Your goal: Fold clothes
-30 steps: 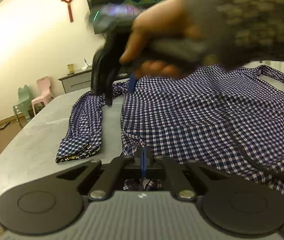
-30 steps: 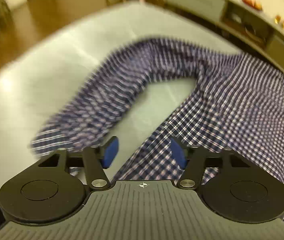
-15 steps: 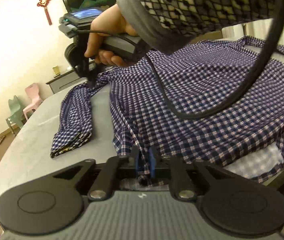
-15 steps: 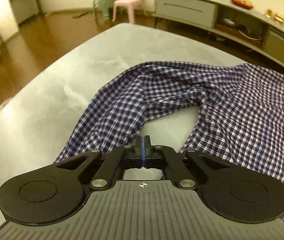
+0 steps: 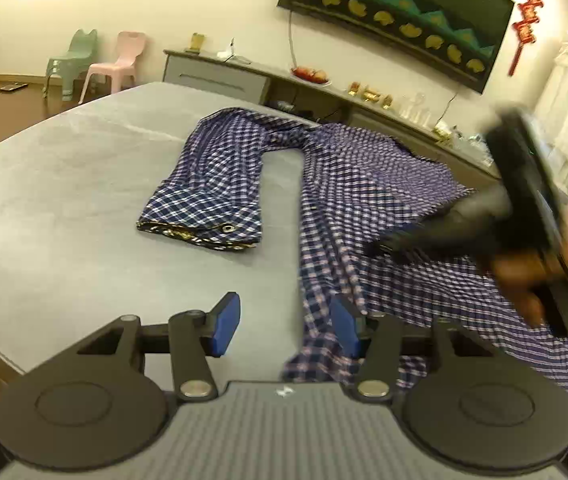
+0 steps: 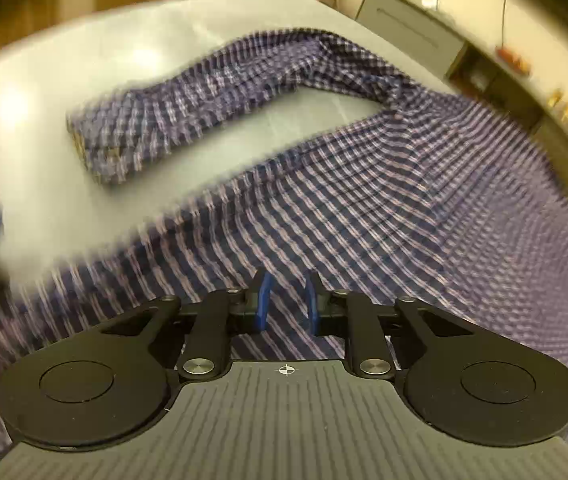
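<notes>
Shirt (image 5: 368, 184), blue-and-white check, spread flat over grey table (image 5: 63, 184); fills centre and right of left wrist view, most of lower right in right wrist view (image 6: 384, 200). Body of shirt running from upper centre down to bottom right edge, hem bunched by lower centre. Sleeve (image 5: 219, 176) bent away from body, lying in centre of frame, bare table showing between sleeve and body; cuff (image 5: 199, 232) at its near end with a metal snap. Same sleeve blurred at upper left of right wrist view (image 6: 187, 108). Sideboard (image 5: 219, 76) along back wall, upper centre; pink chair (image 5: 113, 64) and green chair (image 5: 69, 62) at upper left. Left gripper (image 5: 284, 328) at bottom centre, wide open, holding nothing, right-hand pad touching shirt edge. Right gripper (image 6: 286, 304) at lower centre, narrowly parted, over shirt body, gripping nothing visible; also seen blurred at right edge of left wrist view (image 5: 380, 246), held by hand (image 5: 532, 280).
</notes>
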